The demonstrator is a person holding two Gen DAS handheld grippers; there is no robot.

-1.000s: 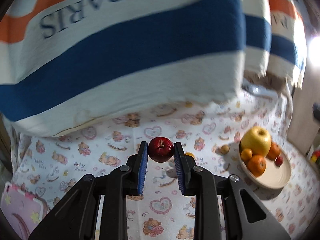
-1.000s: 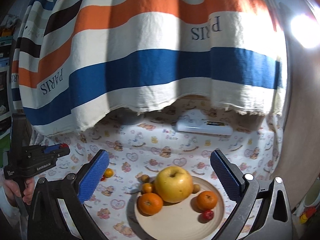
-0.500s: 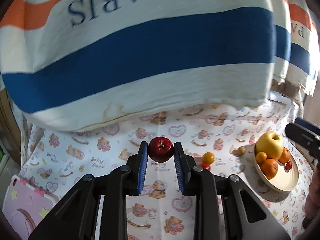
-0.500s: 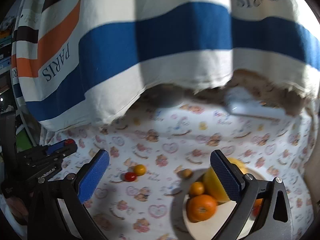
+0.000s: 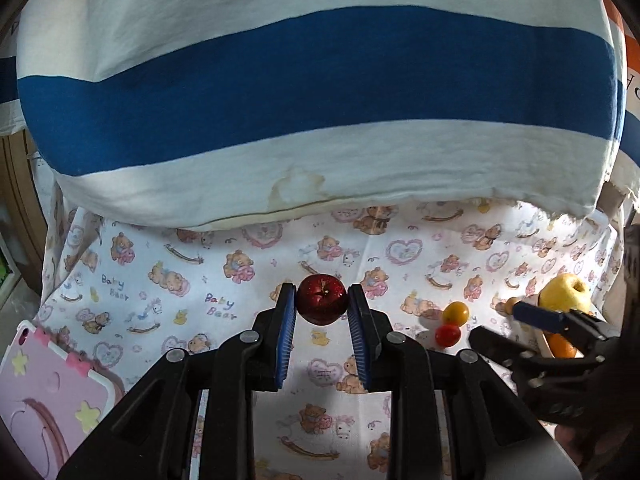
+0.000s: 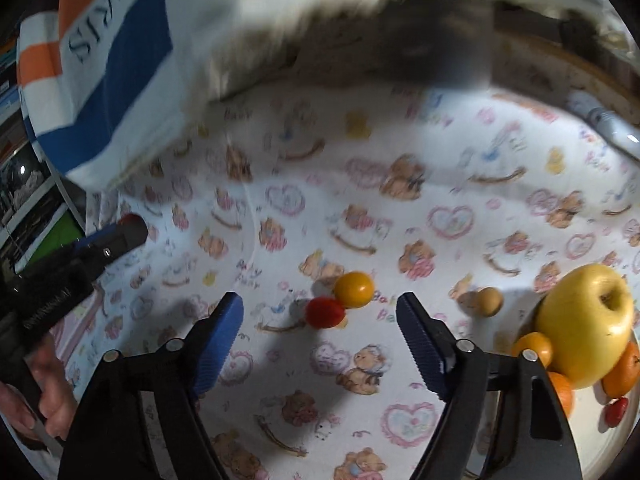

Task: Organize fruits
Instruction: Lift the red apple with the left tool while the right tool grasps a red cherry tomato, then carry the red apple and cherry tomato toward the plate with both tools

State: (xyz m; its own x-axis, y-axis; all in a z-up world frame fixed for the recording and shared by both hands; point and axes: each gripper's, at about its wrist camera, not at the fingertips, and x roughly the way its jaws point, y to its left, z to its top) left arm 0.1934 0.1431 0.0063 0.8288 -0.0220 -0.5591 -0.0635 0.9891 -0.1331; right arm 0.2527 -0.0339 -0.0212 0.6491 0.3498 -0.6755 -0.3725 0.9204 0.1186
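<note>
- Left wrist view: bear-print cloth point(image 5: 224, 280) is covering the tabletop under a striped hanging fabric point(image 5: 320, 80). Left tongs point(image 5: 322, 312) are clamping a red apple point(image 5: 321, 298) above the cloth, well apart from the plate point(image 5: 541, 344) at far right.
- Right wrist view: right tongs point(image 6: 320, 320) are standing spread and empty, facing a red tomato point(image 6: 325, 312) touching a yellow tomato point(image 6: 354, 289). A small brown fruit point(image 6: 489, 301) is lying just beside the plate.
- Progress: a yellow apple point(image 6: 586, 324) and oranges point(image 6: 532, 349) are already sitting plated; the red apple and three loose fruits are remaining.

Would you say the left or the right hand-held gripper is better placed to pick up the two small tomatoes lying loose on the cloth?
Right. The right hand-held gripper is open with the red tomato and yellow tomato just ahead, while the left hand-held gripper is shut on the red apple.
</note>
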